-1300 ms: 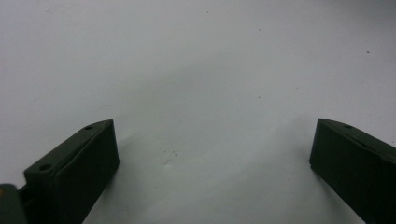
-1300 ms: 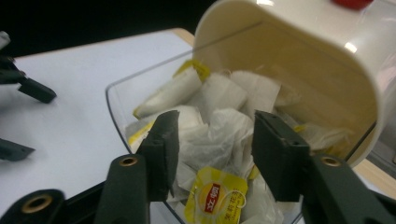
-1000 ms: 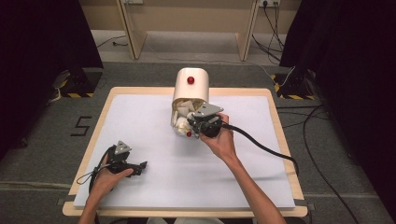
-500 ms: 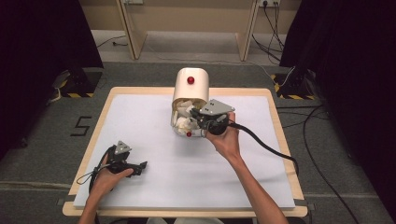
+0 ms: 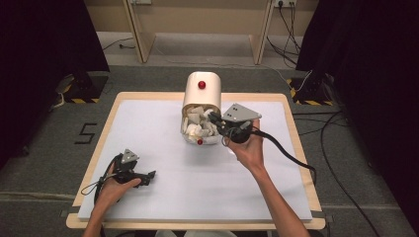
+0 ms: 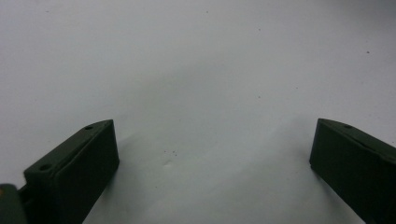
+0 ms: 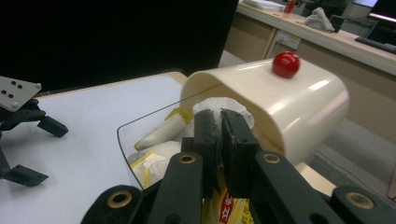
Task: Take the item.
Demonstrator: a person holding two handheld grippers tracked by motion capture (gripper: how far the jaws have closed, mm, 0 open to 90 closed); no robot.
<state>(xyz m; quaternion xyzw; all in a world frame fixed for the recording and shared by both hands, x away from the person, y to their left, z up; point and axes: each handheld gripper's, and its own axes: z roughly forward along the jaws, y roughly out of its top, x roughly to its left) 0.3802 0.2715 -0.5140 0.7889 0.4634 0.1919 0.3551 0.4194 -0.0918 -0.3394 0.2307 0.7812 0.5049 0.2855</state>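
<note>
The cream plastic bread-bin-shaped container with a red knob [image 5: 201, 91] sits at the upper centre of the high view, on the white table top [image 5: 148, 133], unmoved since a second ago; its clear front tray [image 7: 140, 122] is pulled out and holds white and yellow sachets [image 5: 196, 123]. The right gripper [image 5: 215, 118], just right of centre, has tilted up and drawn slightly rightward since then, its jaws pinched together on a white sachet [image 7: 219, 105] at the tray mouth. The left gripper [image 5: 148, 176] rests at lower left as before, jaws spread wide over bare table.
</note>
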